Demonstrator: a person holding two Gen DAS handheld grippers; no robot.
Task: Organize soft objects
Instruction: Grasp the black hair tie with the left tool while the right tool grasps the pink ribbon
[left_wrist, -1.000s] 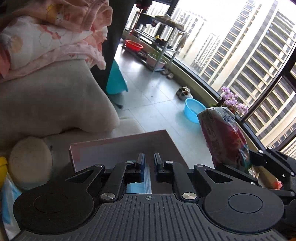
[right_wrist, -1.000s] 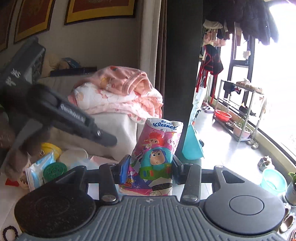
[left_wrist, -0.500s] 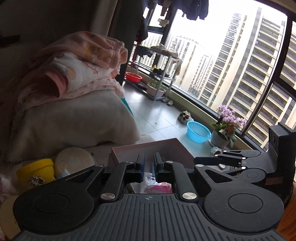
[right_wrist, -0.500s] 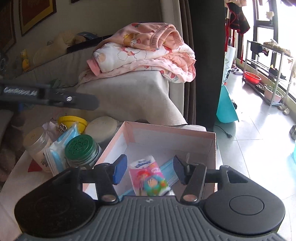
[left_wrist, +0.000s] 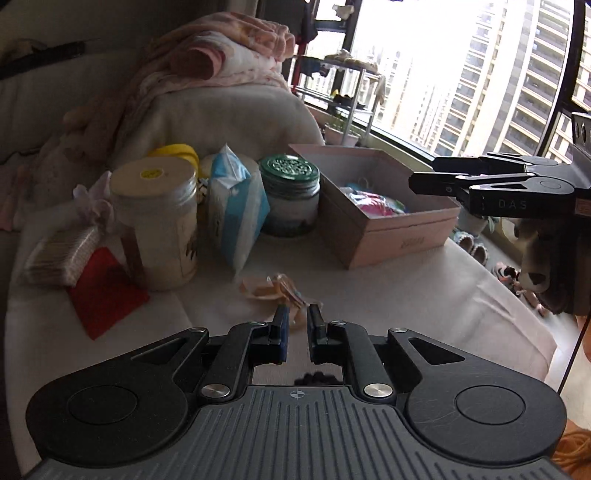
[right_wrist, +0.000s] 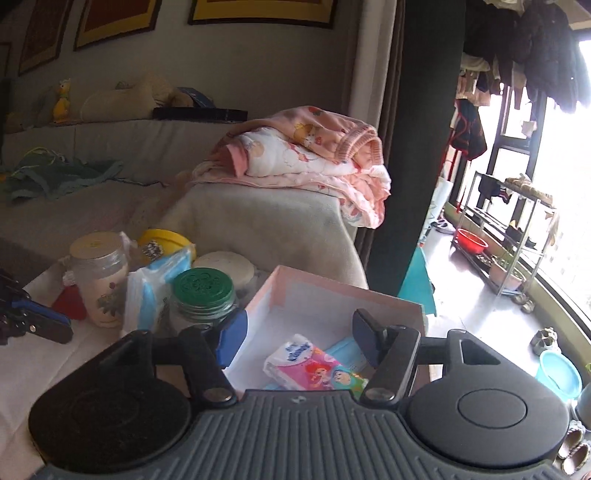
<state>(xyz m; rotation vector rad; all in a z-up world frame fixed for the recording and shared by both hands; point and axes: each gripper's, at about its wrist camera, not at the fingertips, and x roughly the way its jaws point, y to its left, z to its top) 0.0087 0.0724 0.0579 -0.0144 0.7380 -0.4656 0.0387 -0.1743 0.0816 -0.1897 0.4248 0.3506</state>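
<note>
right gripper (right_wrist: 297, 334) hangs over the pink box (right_wrist: 347, 295), jaws opening with nothing between the pads. the tissue pack (right_wrist: 314, 371) lies flat on the box floor below them, beside a blue mask packet (right_wrist: 345, 352); judged as a completed drop, the jaws spreading to clear the pack.

left gripper (left_wrist: 295, 321) is low over the desk (left_wrist: 406, 295), jaws nearly closed and gripping nothing. just ahead of its tips lies a crumpled peach cloth scrap (left_wrist: 273, 290), apart from the pads as far as can be seen. judged the likely next soft item, since the tool points straight at it.

still on the desk, left of the box: a blue-and-white soft pack (left_wrist: 236, 210) standing upright between a cream-lidded jar (left_wrist: 159, 221) and a green-lidded jar (left_wrist: 290, 195), and a wrapped packet (left_wrist: 59, 258) beside a red card (left_wrist: 107, 291). the jars are hard goods and appear not to belong in the box.

assessment: box placed at the desk's window end, within the right tool's reach; loose items on the left. task partly done. the left jaws must open before taking the scrap.
</note>
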